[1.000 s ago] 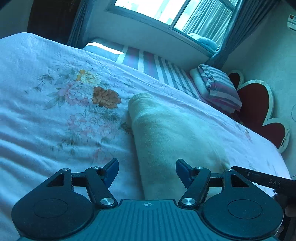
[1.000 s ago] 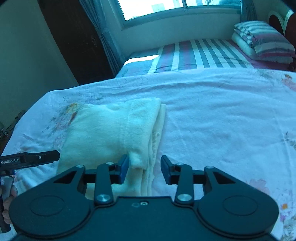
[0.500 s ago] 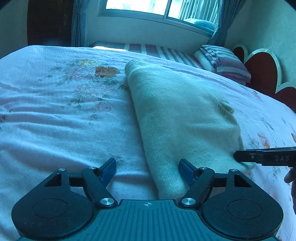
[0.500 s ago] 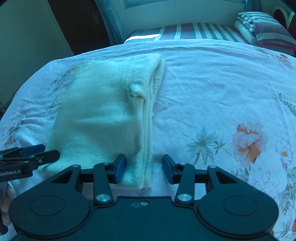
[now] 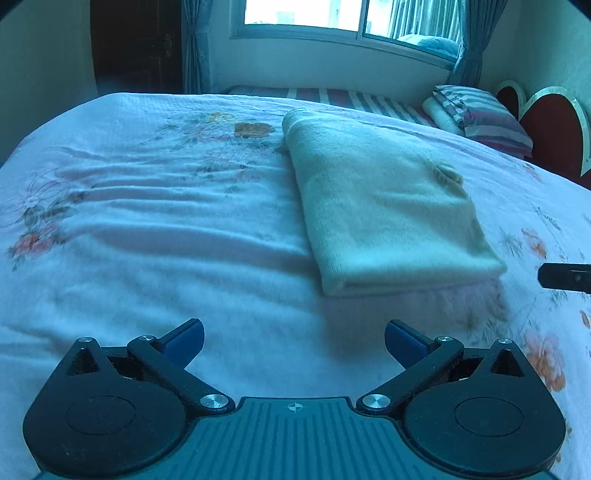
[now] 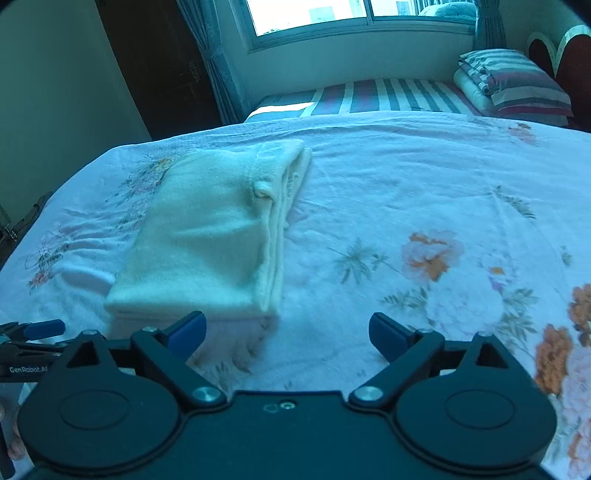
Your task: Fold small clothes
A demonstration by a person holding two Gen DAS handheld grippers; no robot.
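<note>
My left gripper (image 5: 293, 338) is opening wide, with nothing between its jaws, only the sheet (image 5: 147, 240) under it. My right gripper (image 6: 287, 330) is opening wide too, and it holds nothing. The folded cloth (image 5: 384, 206) lies flat on the sheet, just ahead of my left gripper and a bit to its right. From my right gripper it sits just ahead and to the left. Far ahead are a striped pillow (image 6: 517, 81) and a window (image 5: 332, 14).
</note>
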